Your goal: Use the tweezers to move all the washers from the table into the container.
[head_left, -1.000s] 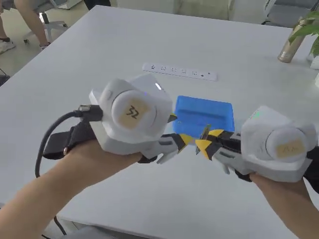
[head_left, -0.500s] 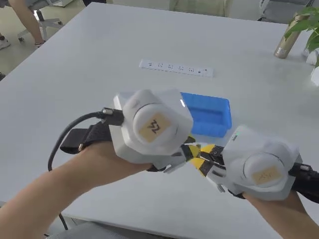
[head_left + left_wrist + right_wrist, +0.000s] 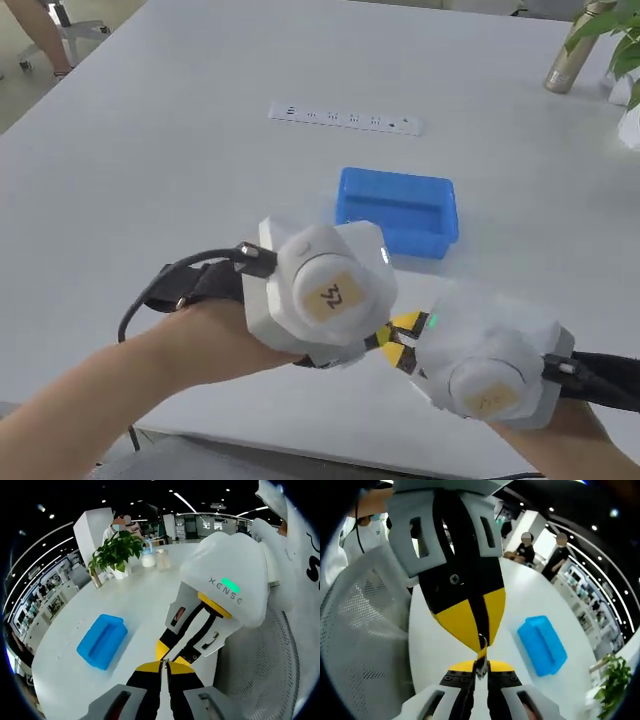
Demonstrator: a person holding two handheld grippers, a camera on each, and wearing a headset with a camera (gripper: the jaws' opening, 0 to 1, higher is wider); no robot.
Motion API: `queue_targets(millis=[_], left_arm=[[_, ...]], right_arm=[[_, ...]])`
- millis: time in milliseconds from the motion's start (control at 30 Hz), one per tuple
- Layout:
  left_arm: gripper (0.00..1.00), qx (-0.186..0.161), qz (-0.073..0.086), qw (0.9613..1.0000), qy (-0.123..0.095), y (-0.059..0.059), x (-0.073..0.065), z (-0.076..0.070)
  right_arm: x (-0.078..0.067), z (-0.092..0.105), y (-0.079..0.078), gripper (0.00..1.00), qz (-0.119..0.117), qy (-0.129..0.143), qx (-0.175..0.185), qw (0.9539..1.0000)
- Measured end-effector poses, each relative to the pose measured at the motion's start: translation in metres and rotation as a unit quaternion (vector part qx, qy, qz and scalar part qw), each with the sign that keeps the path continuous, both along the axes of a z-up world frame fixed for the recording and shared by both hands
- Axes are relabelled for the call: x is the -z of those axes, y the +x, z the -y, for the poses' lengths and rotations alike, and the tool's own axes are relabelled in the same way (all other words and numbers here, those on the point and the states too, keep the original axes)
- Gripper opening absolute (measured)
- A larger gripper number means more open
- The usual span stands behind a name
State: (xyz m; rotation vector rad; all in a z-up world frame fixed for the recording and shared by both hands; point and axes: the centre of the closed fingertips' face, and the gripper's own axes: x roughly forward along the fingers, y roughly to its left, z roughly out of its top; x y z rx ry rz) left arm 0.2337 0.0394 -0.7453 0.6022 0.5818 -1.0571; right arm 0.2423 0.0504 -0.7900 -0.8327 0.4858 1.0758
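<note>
from the head view, the left gripper (image 3: 381, 337) and right gripper (image 3: 402, 338) meet tip to tip above the table (image 3: 180, 150), on the near side of the blue container (image 3: 398, 208). in the left gripper view its fingers (image 3: 148, 669) are pressed together on a thin sliver of the tweezers (image 3: 164, 663). in the right gripper view its fingers (image 3: 501, 668) are closed tight, pinching the tweezers' other end, with the container lying beyond.

A: Room?
B: Open office, ceiling strip light (image 3: 186, 502). White table (image 3: 180, 120), power strip (image 3: 345, 118) lying on it.
A: More?
B: Potted plant (image 3: 117, 552) at table's far end, white mesh chair (image 3: 365, 630).
</note>
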Motion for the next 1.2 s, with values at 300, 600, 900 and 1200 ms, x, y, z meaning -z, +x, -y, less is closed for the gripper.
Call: queue_targets(millis=[300, 600, 900, 1200], left_arm=[[0.00, 0.006, -0.016, 0.9998, 0.010, 0.002, 0.015, 0.006], [0.00, 0.018, -0.031, 0.9992, 0.018, 0.009, 0.041, 0.009], [0.00, 0.046, -0.038, 0.9949, 0.081, 0.016, 0.087, -0.012], [0.00, 0.091, -0.033, 0.9858, 0.138, 0.026, 0.108, -0.020]], right_arm=[[0.011, 0.007, 0.002, 0.04, 0.000, -0.017, -0.001, 0.9999], [0.031, 0.019, 0.009, 0.05, -0.005, -0.038, 0.018, 0.9991], [0.036, 0.023, -0.007, 0.28, -0.062, -0.007, 0.055, 0.9966], [0.010, 0.042, -0.016, 0.35, -0.150, 0.111, 0.171, 0.9674]])
